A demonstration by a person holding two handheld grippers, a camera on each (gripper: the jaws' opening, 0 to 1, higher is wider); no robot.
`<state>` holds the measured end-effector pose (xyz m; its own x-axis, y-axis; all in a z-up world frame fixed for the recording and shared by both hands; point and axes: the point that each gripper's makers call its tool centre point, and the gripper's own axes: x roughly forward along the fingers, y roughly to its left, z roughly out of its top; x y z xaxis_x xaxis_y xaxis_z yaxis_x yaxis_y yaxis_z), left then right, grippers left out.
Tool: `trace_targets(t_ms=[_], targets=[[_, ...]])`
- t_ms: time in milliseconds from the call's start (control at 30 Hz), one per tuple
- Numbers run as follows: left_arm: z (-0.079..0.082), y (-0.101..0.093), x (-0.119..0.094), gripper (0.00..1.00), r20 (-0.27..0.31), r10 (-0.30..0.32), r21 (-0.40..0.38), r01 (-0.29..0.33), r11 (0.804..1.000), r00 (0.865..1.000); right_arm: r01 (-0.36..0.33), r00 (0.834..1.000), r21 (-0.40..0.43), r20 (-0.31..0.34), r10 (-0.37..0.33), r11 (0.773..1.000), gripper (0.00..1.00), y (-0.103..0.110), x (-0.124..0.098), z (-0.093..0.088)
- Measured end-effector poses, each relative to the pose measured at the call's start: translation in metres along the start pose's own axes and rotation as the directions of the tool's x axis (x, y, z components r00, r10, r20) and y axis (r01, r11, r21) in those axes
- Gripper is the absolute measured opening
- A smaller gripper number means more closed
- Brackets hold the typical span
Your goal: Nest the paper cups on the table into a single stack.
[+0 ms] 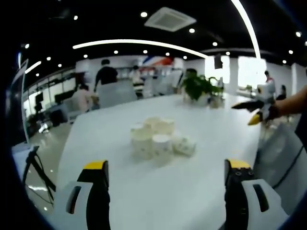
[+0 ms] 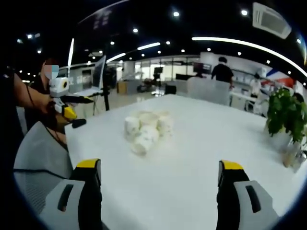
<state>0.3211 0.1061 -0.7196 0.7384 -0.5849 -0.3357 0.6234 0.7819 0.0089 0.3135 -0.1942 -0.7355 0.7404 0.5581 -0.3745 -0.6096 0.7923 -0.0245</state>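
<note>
Several white paper cups stand bunched together in the middle of a white table, and one of them lies on its side at the cluster's right. My left gripper is open, well short of the cups, with nothing between its jaws. From the other side, the same cluster shows with a tipped cup nearest. My right gripper is open too and also far from the cups. A person's arm holds the right gripper up at the table's right edge; the left gripper shows beyond the table's left edge.
A potted plant stands at the far end of the table, close to the right edge in the right gripper view. A grey chair sits by the table's left side. A tripod stands on the floor. People move in the background.
</note>
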Motion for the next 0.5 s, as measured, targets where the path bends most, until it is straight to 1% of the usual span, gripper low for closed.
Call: trace_targets(t_ms=[233, 400, 500], targets=[[0.01, 0.007, 0.003, 0.99, 0.002, 0.003, 0.011, -0.003, 1.0, 1.0, -0.012, 1.0, -0.002, -0.003, 0.012, 1.0, 1.0, -0.001, 0.007, 0.004], [0.009, 0.013, 0.003, 0.99, -0.004, 0.012, 0.011, -0.012, 1.0, 1.0, -0.019, 1.0, 0.003, -0.01, 0.019, 1.0, 1.0, -0.001, 0.008, 0.005], [0.008, 0.017, 0.002, 0.99, -0.008, 0.02, 0.01, -0.02, 1.0, 1.0, -0.018, 1.0, 0.004, -0.019, 0.018, 1.0, 1.0, -0.001, 0.009, 0.003]])
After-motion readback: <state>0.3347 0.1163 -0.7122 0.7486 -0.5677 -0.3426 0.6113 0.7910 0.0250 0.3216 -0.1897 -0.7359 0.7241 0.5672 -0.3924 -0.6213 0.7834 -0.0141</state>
